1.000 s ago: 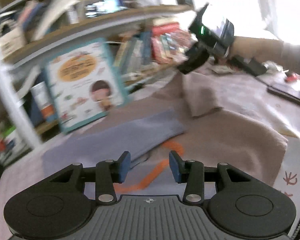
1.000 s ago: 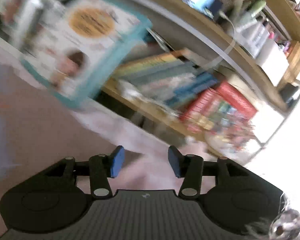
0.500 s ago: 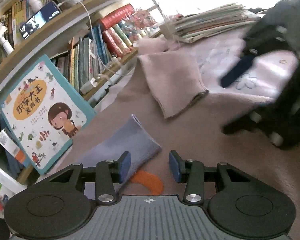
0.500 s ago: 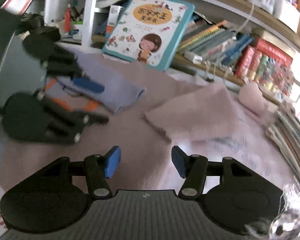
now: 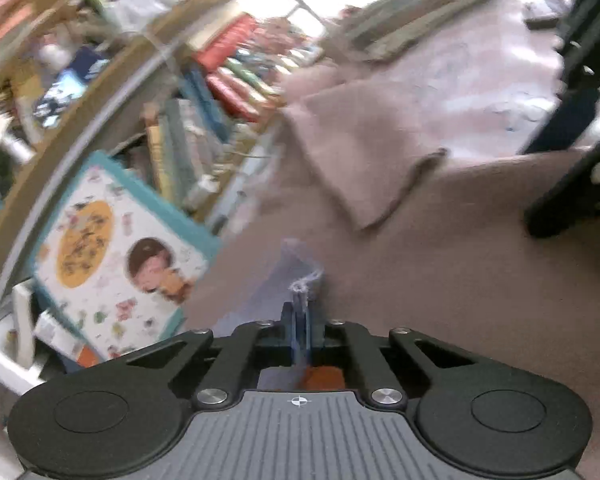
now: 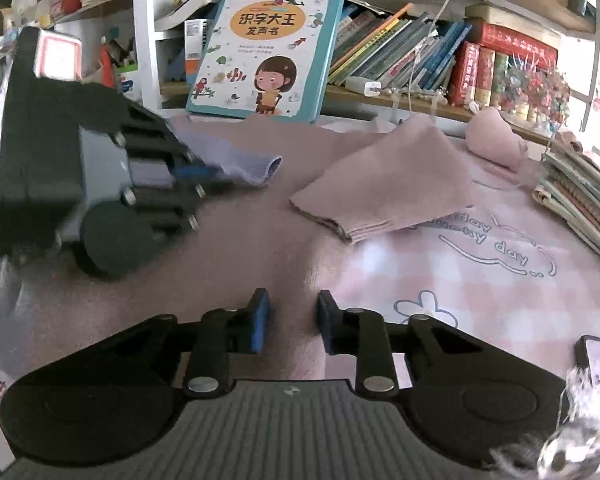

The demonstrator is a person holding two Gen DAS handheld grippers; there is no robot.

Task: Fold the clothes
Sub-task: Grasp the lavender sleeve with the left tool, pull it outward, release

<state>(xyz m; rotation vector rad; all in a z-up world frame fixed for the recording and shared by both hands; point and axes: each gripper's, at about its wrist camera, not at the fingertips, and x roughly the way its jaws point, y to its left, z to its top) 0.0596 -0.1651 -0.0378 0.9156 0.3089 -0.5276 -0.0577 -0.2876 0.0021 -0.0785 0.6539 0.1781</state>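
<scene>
Picture book (image 6: 266, 50) leans on bookshelf behind pink sweater (image 6: 260, 248); book stack (image 6: 580, 196) right. Lavender sleeve (image 6: 236, 162) runs toward shelf. Left gripper (image 5: 300, 312) pinches its cuff; right gripper (image 6: 291, 312) closing over sweater hem.

Both wrist views look low and close across the pink garment (image 6: 236, 248), sharing the bookshelf (image 6: 412, 60).

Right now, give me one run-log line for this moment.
left gripper: shut on lilac sleeve | right gripper: closing over pink garment, nothing pinched yet | pink sleeve: folded in

blurred bookshelf (image 5: 204, 92), phone (image 6: 598, 360) cut off at edge
</scene>
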